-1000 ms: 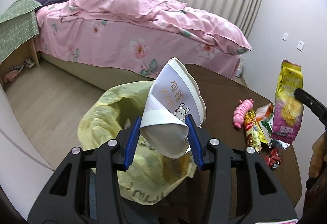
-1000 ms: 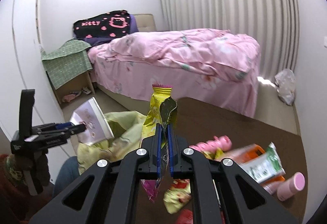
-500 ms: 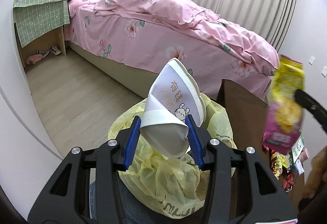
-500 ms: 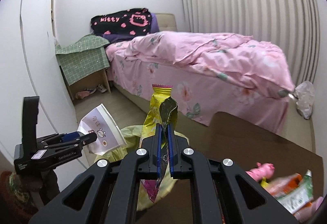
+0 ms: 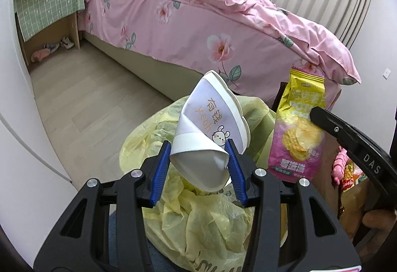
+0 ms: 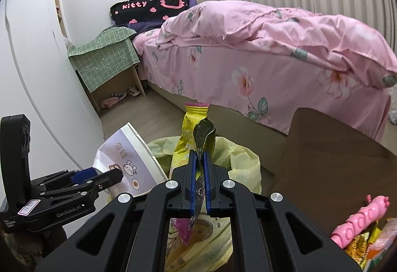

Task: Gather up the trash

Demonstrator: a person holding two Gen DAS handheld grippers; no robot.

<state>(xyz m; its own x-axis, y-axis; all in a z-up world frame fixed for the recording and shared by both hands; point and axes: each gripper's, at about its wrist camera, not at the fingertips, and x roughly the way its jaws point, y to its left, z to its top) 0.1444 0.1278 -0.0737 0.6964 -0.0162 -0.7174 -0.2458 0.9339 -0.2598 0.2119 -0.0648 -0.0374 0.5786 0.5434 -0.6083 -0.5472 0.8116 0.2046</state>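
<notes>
My left gripper (image 5: 198, 155) is shut on a crushed white paper cup (image 5: 211, 128) with a lilac band and a mouse drawing, held above the open yellow trash bag (image 5: 198, 217). My right gripper (image 6: 198, 163) is shut on a yellow and pink chip bag (image 6: 194, 128), hanging over the same trash bag (image 6: 238, 160). In the left wrist view the chip bag (image 5: 297, 128) hangs at the right of the cup, over the bag's right rim. The left gripper and cup (image 6: 131, 160) show at the left of the right wrist view.
A brown table (image 6: 335, 160) lies to the right, with a pink toy (image 6: 359, 220) and several snack wrappers (image 6: 372, 247) at its near right. A bed with a pink floral duvet (image 5: 223, 11) stands behind. A green-clothed bedside shelf (image 5: 49, 4) stands at the far left.
Both grippers swung left, away from the table. The chip bag moved from the table side to over the trash bag beside the cup. Both stayed shut.
</notes>
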